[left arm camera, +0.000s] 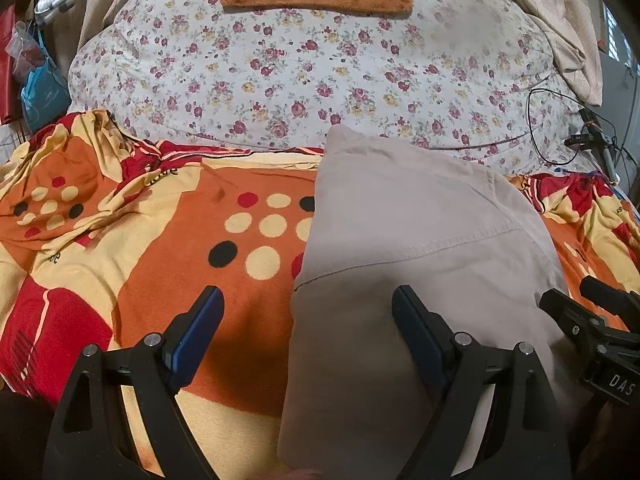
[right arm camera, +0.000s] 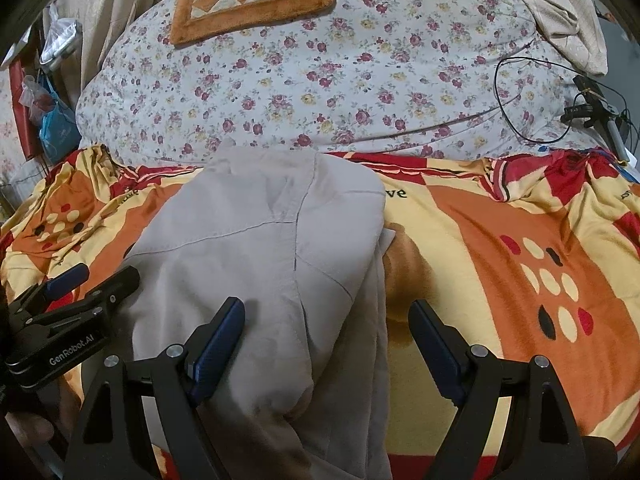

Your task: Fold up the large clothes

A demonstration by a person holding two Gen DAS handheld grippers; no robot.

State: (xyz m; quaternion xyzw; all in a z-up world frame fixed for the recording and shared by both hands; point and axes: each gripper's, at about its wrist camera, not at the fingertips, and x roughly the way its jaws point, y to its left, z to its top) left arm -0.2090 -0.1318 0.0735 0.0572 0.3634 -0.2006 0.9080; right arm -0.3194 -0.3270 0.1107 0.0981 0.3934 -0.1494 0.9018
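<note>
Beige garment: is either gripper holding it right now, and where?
No. Left gripper and right gripper are open over the beige garment, gripping nothing.

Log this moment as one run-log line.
left gripper: open, empty | right gripper: open, empty | beige garment: folded on blanket

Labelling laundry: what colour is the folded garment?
Plain beige-grey garment, clearest in the right wrist view.
</note>
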